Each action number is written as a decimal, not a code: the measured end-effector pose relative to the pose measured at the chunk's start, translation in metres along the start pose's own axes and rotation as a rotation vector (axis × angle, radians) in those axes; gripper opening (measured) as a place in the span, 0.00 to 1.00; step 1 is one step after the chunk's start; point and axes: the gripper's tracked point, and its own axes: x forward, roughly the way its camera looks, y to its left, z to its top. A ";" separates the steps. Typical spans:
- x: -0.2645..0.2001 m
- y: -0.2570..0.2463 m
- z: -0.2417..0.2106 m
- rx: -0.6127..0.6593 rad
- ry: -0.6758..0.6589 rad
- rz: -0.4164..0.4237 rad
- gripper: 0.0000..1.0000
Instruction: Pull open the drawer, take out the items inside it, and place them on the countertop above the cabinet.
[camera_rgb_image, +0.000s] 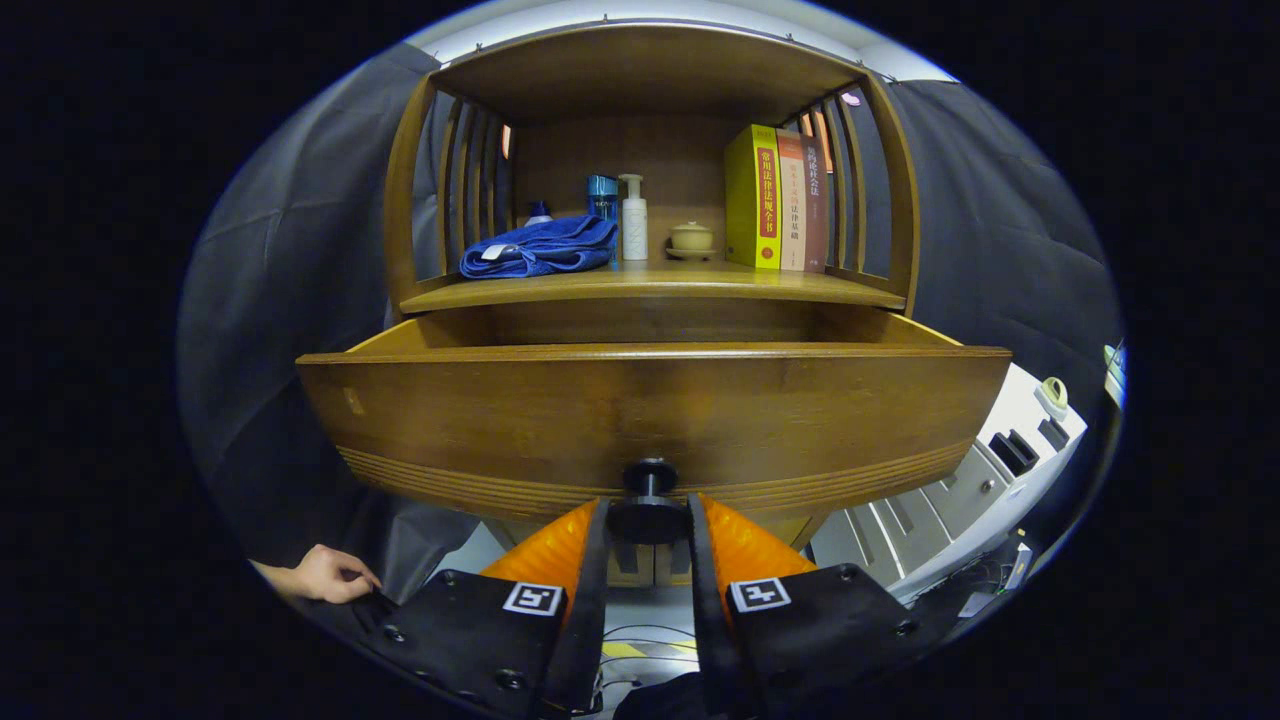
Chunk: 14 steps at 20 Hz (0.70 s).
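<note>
Drawer pulled out below the surface

Claw (648, 522) grips the knob (649, 478) of the drawer (650, 410); towel (540, 247) left, books (778, 198) right on the surface (650, 285).

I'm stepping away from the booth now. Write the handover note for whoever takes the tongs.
Tongs: shut on the drawer knob, one finger on each side of it.
Drawer: pulled well out from under the countertop; its inside is hidden behind the front panel.
Countertop already holds a blue towel, bottles, a small jar and books.
Done: drawer opened.
Left: let go of the knob, lift over the front, take out what is inside, set it on the countertop.
</note>
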 end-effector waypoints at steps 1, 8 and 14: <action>-0.004 0.000 -0.001 0.000 -0.001 -0.002 0.47; -0.020 0.001 -0.019 0.023 0.026 0.006 0.47; -0.032 0.002 -0.028 0.024 0.035 0.010 0.47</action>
